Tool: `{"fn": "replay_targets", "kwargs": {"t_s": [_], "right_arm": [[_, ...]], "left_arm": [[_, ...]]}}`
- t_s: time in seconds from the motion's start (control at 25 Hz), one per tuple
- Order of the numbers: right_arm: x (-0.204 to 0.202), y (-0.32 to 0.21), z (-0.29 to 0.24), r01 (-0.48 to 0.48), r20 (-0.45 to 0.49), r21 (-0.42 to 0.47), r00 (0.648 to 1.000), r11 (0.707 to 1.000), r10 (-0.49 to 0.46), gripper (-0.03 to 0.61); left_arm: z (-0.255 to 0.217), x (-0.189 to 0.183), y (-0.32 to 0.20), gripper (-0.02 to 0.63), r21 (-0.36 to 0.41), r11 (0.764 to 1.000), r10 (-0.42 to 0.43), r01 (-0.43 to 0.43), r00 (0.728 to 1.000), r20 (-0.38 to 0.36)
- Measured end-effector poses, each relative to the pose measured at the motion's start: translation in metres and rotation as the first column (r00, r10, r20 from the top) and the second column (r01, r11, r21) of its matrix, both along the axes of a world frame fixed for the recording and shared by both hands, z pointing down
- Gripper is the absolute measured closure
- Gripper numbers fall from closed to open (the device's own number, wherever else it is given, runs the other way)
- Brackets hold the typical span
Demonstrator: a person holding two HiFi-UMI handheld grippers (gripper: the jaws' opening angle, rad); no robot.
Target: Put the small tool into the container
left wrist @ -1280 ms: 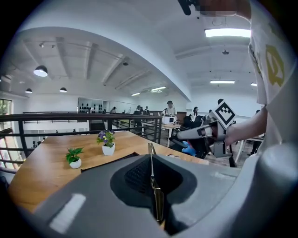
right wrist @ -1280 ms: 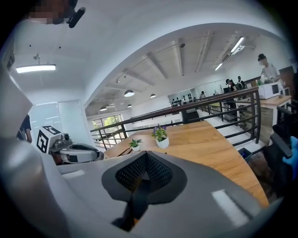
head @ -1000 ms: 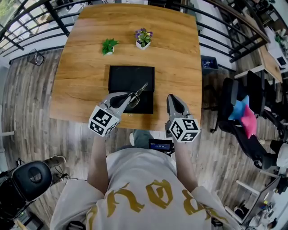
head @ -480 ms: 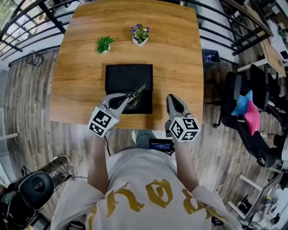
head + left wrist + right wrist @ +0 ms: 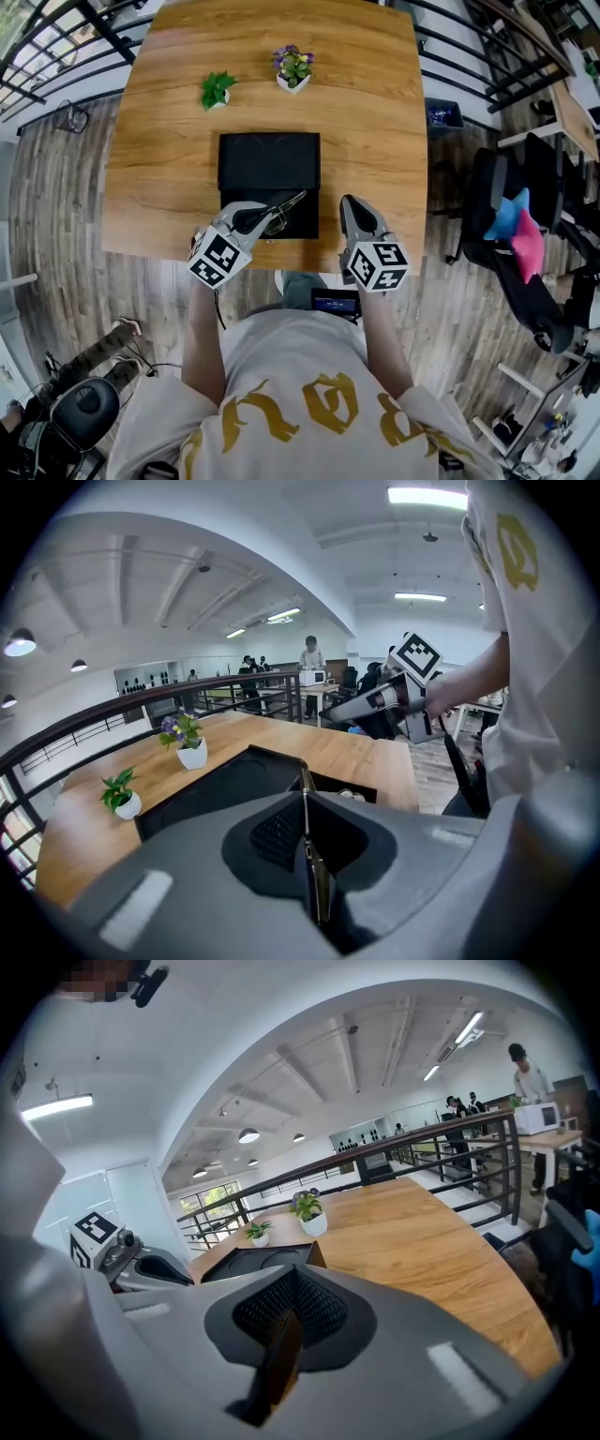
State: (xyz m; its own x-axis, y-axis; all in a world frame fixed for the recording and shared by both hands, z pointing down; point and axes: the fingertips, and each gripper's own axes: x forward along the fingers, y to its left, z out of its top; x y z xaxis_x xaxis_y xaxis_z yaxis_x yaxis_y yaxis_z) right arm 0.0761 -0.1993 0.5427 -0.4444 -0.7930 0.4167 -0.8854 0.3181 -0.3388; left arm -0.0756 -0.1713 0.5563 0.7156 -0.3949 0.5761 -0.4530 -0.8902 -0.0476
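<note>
Metal small tool (image 5: 289, 202): clamped in left tongs (image 5: 265, 217), above the black container (image 5: 267, 155), at its 6 o'clock edge. Right tongs (image 5: 349, 208): closed, empty, 3 o'clock of it. Step: placing. Next move likely needs lowering, then release.

Two handheld tools at the near edge of the table (image 5: 159, 141).
The left tool (image 5: 267, 217) grips a slim metal piece (image 5: 289, 201) over the black container (image 5: 269, 155); the right tool (image 5: 350, 202) hovers just beside it.
</note>
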Motion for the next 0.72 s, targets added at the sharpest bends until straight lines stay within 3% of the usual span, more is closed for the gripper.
{"fn": "replay_targets", "kwargs": {"t_s": [0.52,0.72], "right_arm": [[0.001,-0.006,0.014,-0.005,-0.012,-0.044,1.000,0.999,0.004,0.554],[-0.001,-0.010,0.017,0.002,-0.016,-0.054,1.000,0.999,-0.003,0.554]], "left_arm": [[0.035,0.003,-0.005,0.594,-0.001,0.997,0.082,-0.083,0.985,0.151],[0.047,0.004,-0.008,0.594,0.038,0.989,0.130,-0.144,0.958,0.254]]}}
